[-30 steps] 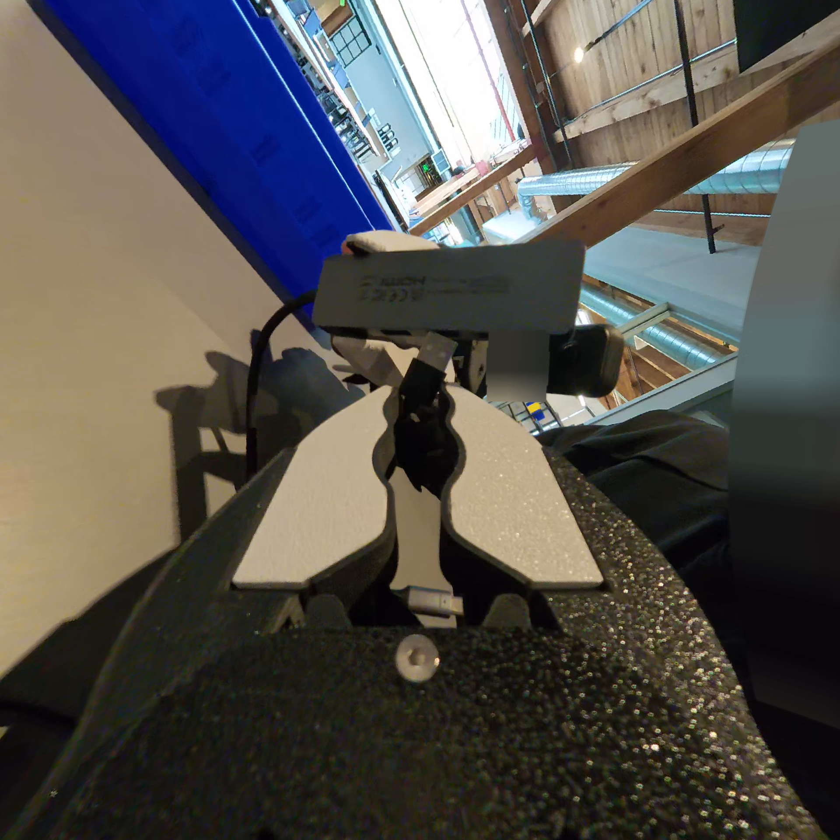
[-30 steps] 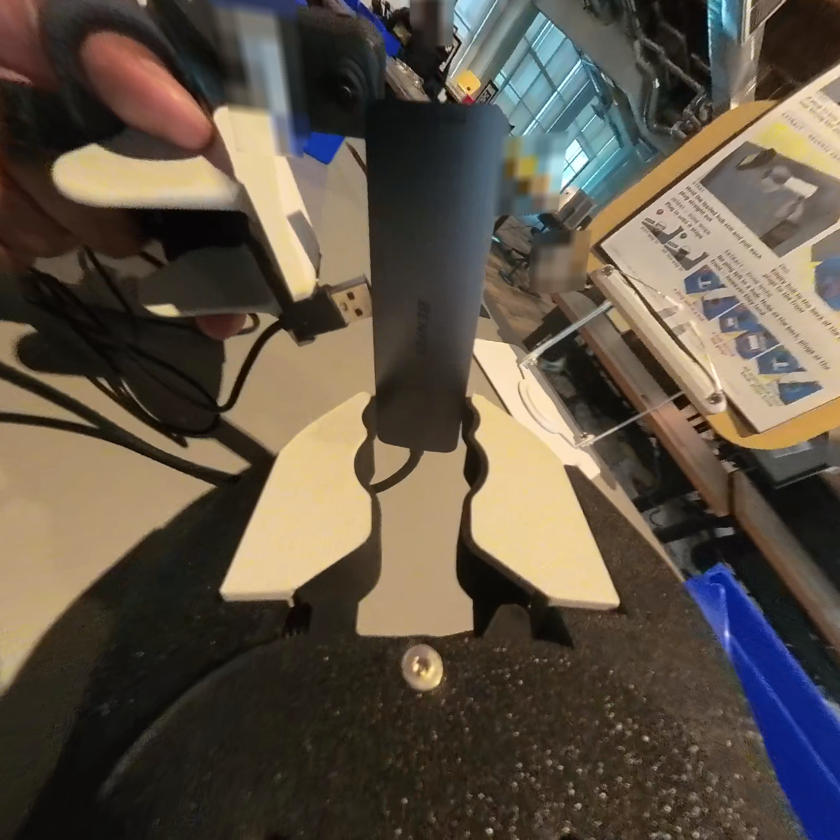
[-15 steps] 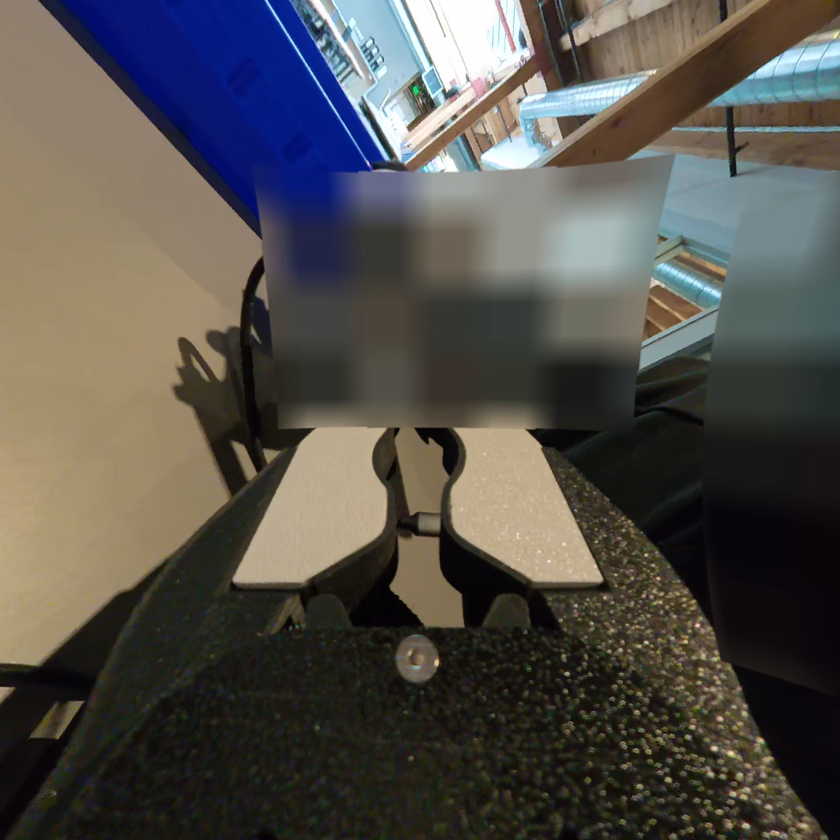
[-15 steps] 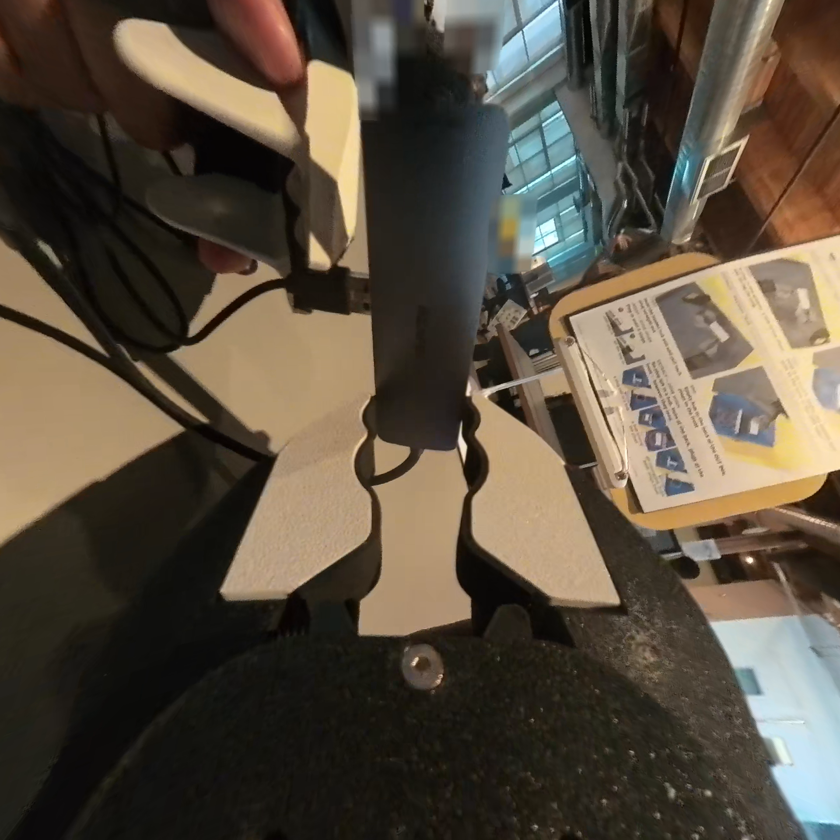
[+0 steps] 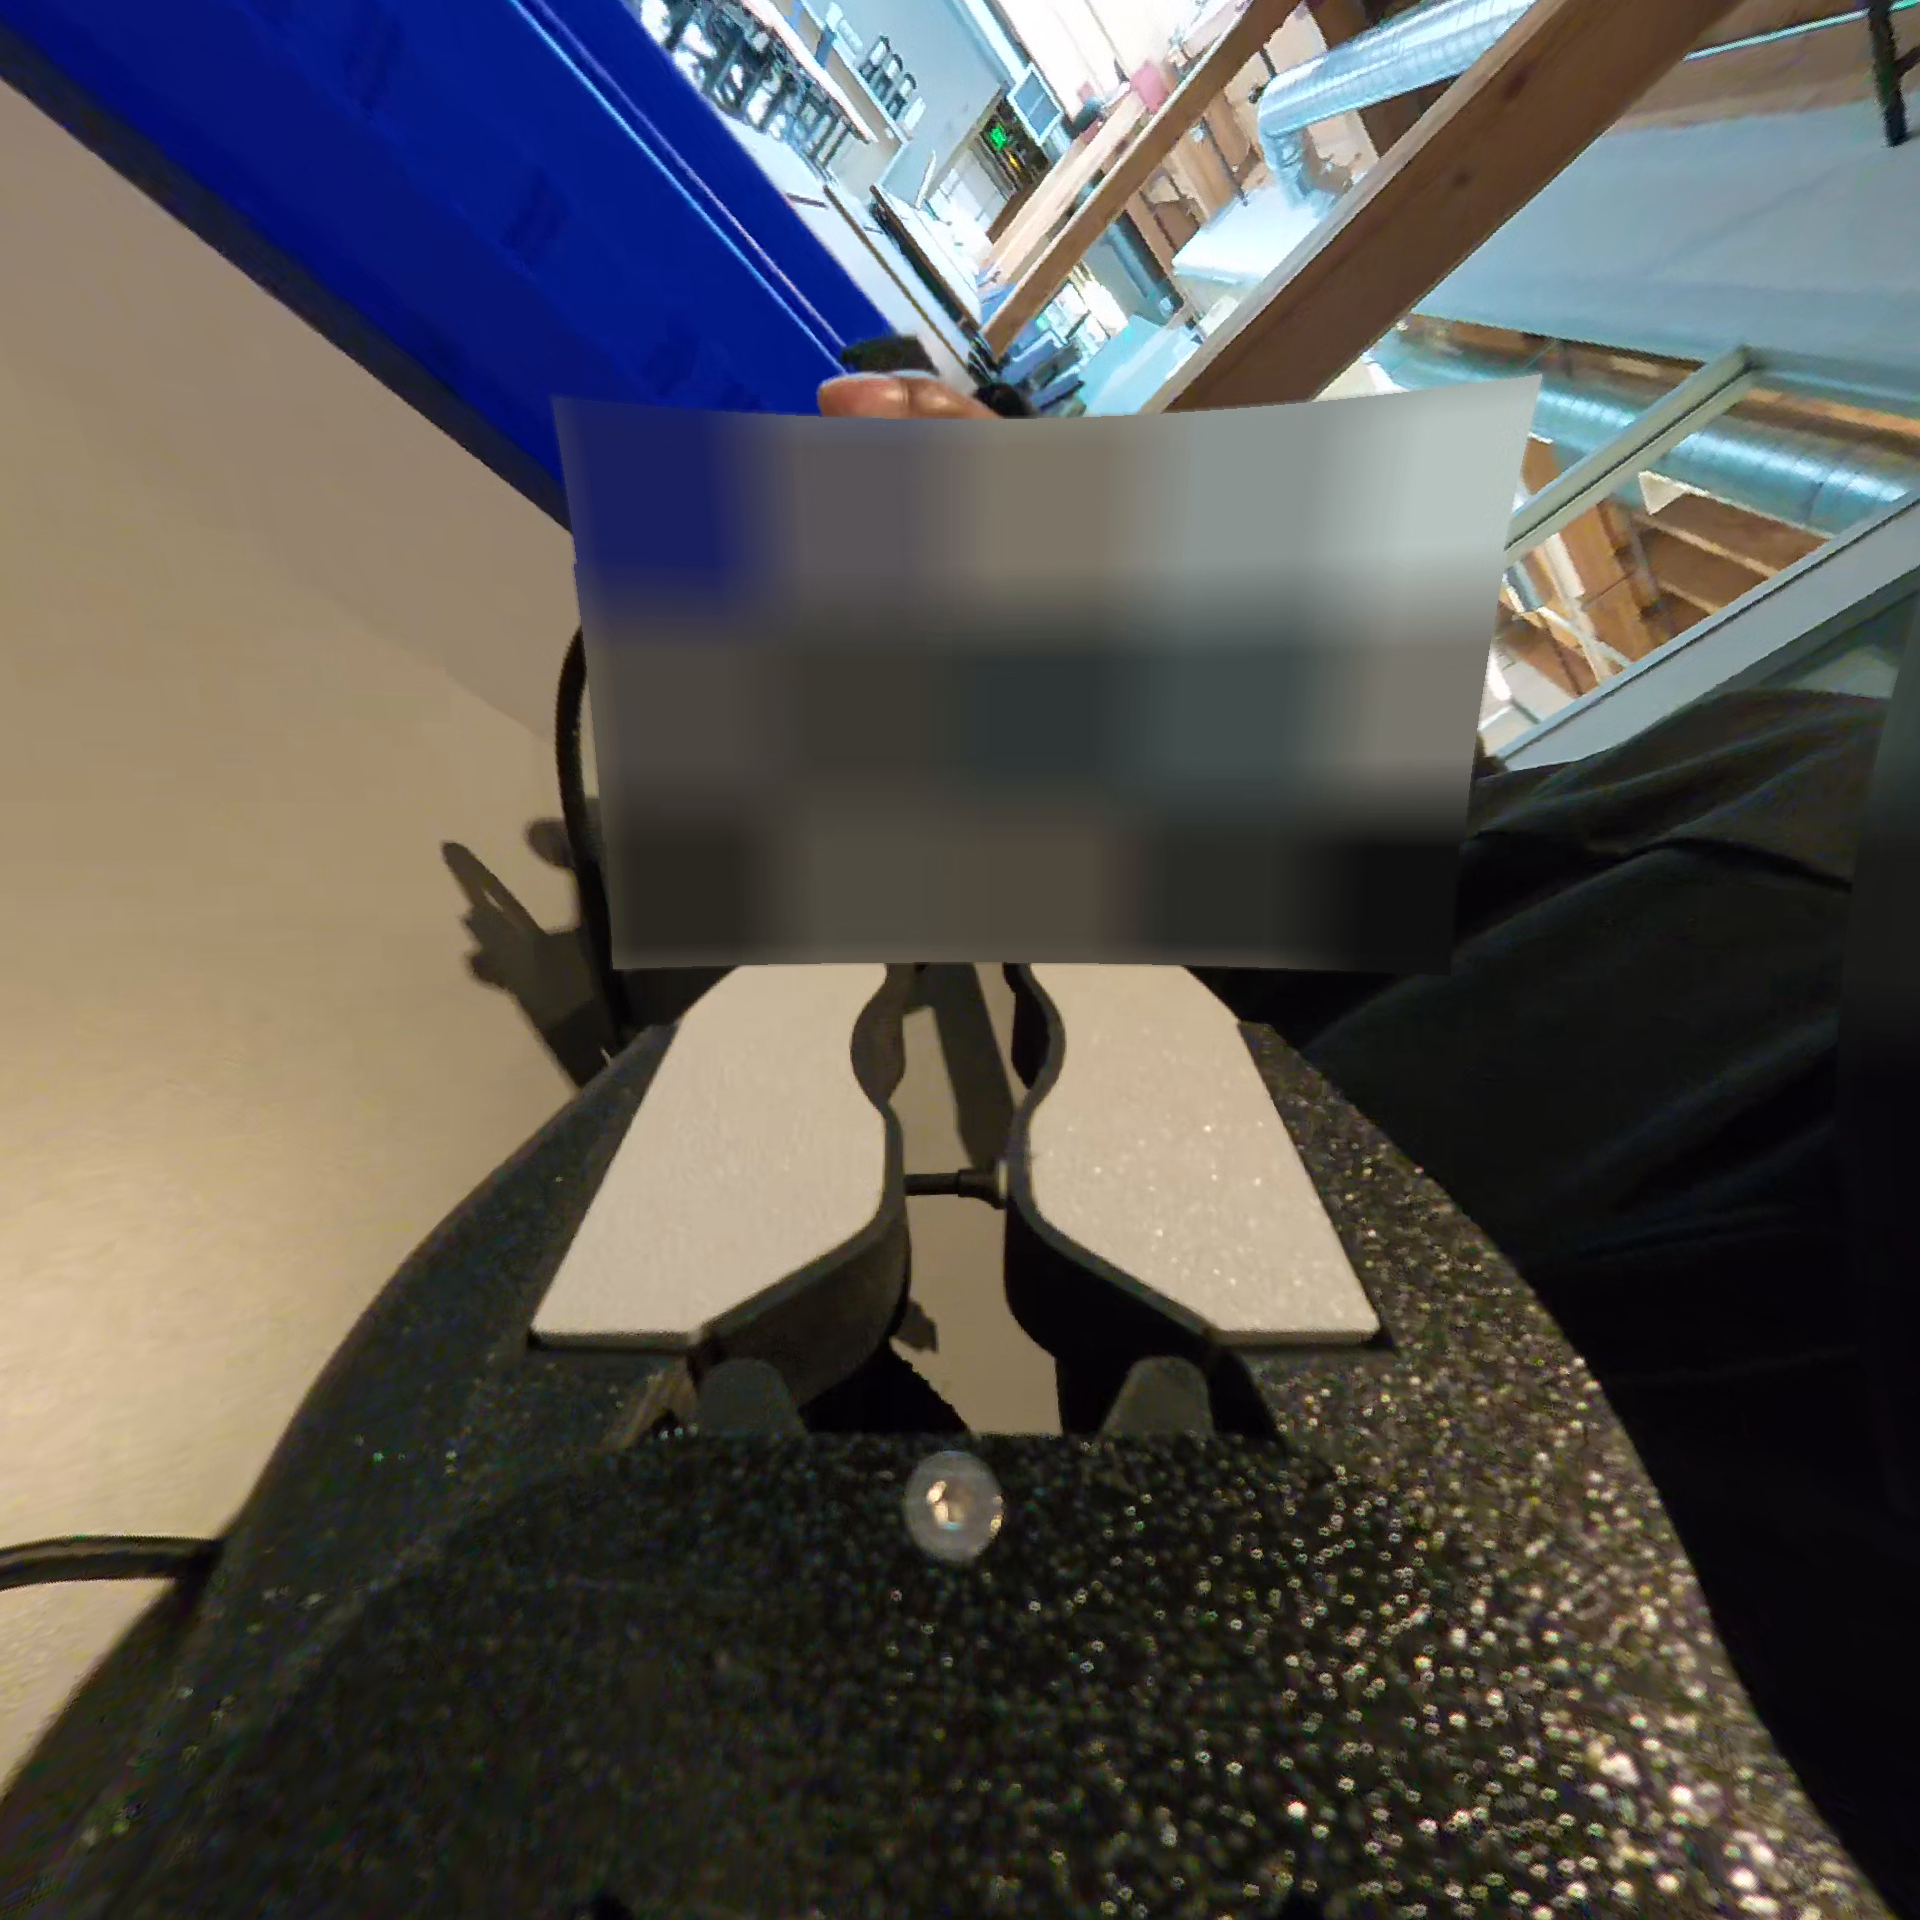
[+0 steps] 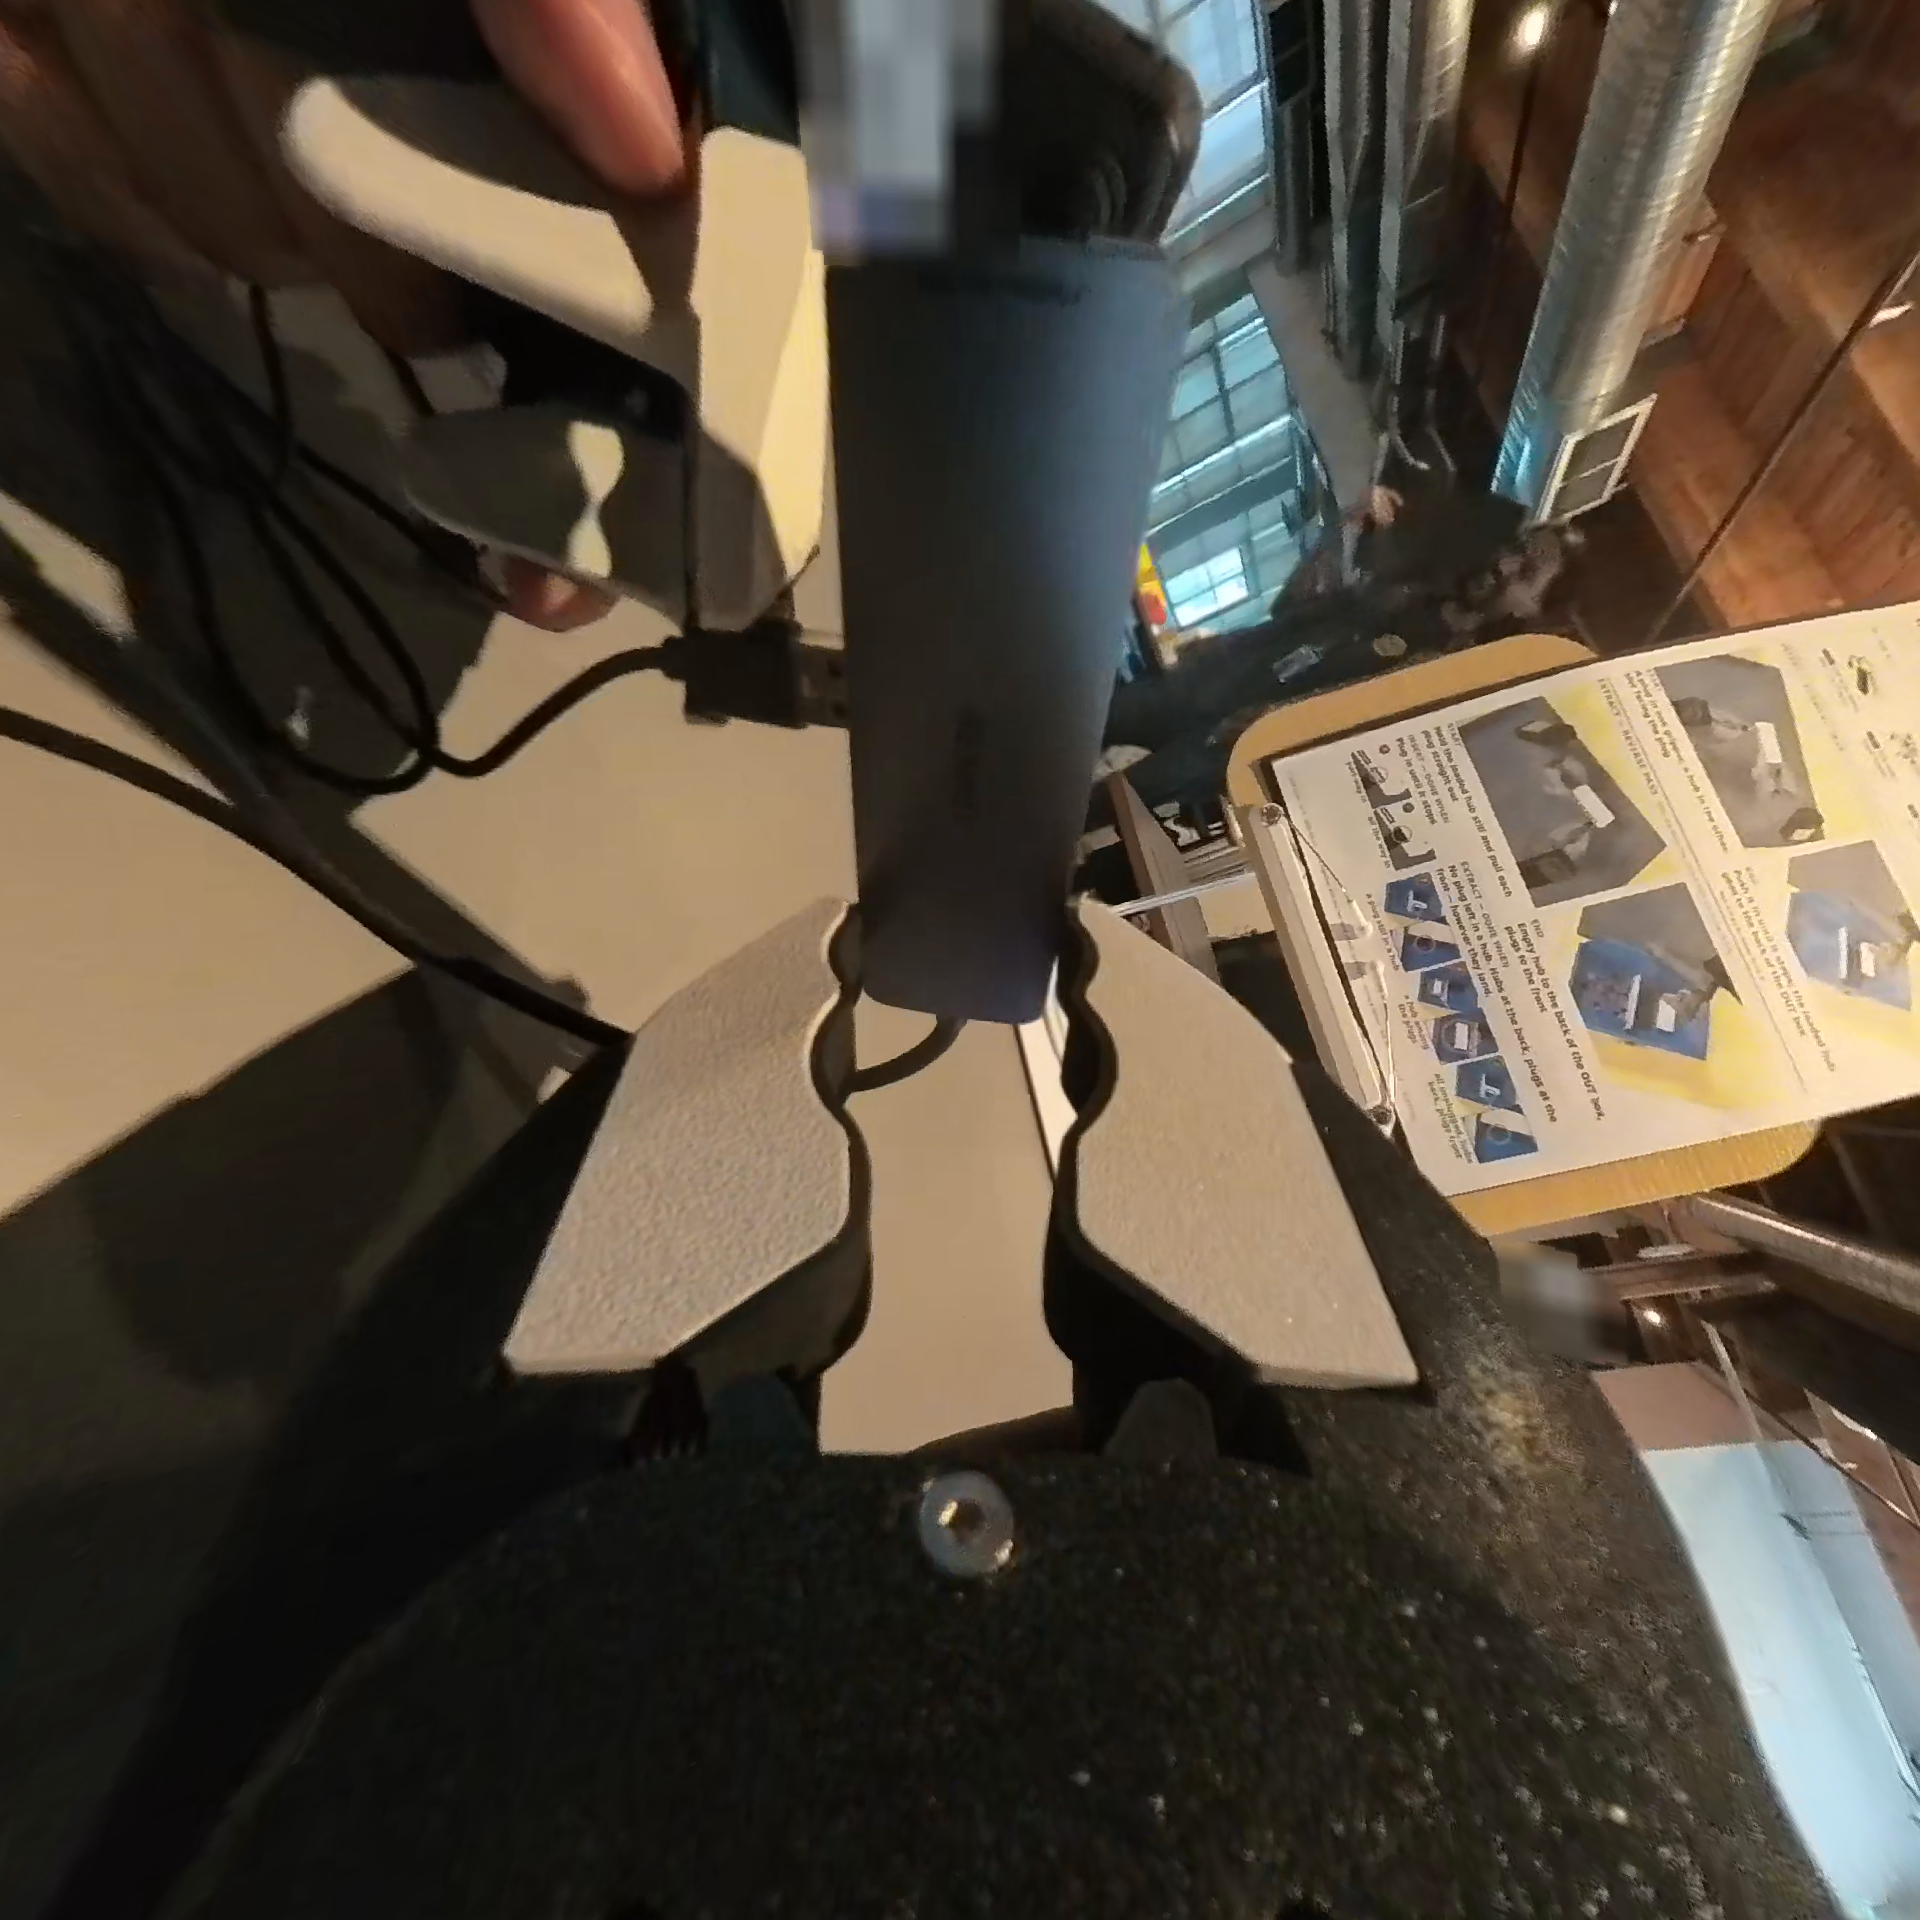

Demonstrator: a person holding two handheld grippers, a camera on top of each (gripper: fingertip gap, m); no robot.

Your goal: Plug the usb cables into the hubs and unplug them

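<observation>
In the right wrist view my right gripper [image 6: 956, 935] is shut on the lower end of a grey USB hub [image 6: 987, 582], which stands upright. My left gripper [image 6: 717, 582] comes in from the upper left, held by a hand, and is shut on a black USB plug [image 6: 743, 681]. The plug's metal tip meets the hub's left side edge and looks partly in a port. In the left wrist view my left gripper [image 5: 951, 997] has its jaws nearly together on a black cable. A mosaic patch hides its fingertips and the hub there.
A blue bin [image 5: 416, 208] stands along the pale table [image 5: 208, 831] at the upper left. Black cables [image 6: 312, 831] trail over the table. A clipboard with a picture sheet [image 6: 1610, 883] stands at the right. Dark cloth [image 5: 1610, 1091] lies at the right of the left wrist view. There is about 6 cm between the tips of the two grippers.
The plug was free beside the hub a second ago. My left gripper has brought it against the hub's side, and now less metal shows. The right gripper has tilted with the hub.
</observation>
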